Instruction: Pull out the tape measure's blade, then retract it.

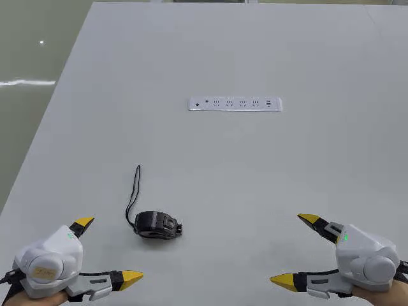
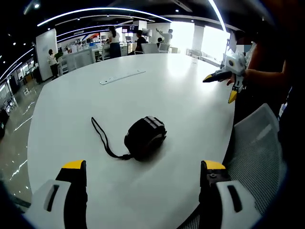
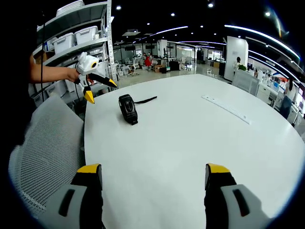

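Just beyond the left gripper (image 1: 108, 248), fingers (image 1: 131, 276) spread, lies the tape measure (image 1: 157, 225); right gripper (image 1: 294, 248), also spread, well apart.

Left gripper (image 1: 109, 248), right gripper (image 1: 294, 248): bodies edge-cropped

Looked like an open-plan office: desks (image 2: 81, 58), chairs (image 2: 150, 47) and people (image 2: 115, 42) beyond the bench (image 1: 255, 172), storage shelves (image 3: 81, 29) beside it, strip lights (image 3: 257, 33) above.

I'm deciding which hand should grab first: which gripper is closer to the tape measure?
Left. The left gripper sits open just left of the tape measure, a little nearer the person. The right gripper, also open, is well off to its right.
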`<state>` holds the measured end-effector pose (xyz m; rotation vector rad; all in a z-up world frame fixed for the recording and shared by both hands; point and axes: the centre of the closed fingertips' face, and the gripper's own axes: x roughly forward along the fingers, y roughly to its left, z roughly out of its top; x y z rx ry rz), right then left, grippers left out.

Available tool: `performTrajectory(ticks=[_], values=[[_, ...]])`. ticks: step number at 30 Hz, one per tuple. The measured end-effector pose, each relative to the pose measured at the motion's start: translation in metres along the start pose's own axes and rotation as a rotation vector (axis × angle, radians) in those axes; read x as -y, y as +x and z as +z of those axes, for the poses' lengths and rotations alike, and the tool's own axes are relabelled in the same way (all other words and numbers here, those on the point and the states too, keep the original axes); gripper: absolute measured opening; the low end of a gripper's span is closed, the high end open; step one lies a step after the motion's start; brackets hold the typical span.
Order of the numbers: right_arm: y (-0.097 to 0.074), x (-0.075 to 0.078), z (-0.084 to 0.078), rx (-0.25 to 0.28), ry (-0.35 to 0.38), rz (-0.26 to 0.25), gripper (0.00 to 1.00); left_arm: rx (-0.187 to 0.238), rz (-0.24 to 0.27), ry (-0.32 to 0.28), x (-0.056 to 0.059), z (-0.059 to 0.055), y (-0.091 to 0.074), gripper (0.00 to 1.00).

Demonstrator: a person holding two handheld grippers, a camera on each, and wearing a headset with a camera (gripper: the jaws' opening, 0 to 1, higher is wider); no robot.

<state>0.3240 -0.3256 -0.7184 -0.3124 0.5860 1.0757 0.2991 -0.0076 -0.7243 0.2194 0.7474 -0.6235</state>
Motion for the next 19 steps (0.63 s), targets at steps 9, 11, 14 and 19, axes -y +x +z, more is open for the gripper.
performTrajectory(ticks=[9,11,14,19], values=[[-0.0009,-0.0043,0.0007,-0.003,0.002,0.007,0.91,0.003,0.004,0.004,0.0003,0.0006,-0.0009,0.99],[-0.0011,-0.0042,0.0012,-0.001,0.002,0.006,0.91,0.000,0.002,0.005,0.0007,0.0004,-0.0010,0.99],[-0.0016,-0.0049,0.0017,-0.003,0.001,0.007,0.91,-0.001,0.000,0.008,0.0014,0.0006,-0.0007,0.99],[-0.0019,-0.0055,0.0006,-0.004,0.005,0.010,0.91,-0.003,-0.001,0.011,0.0017,0.0002,-0.0009,0.99]])
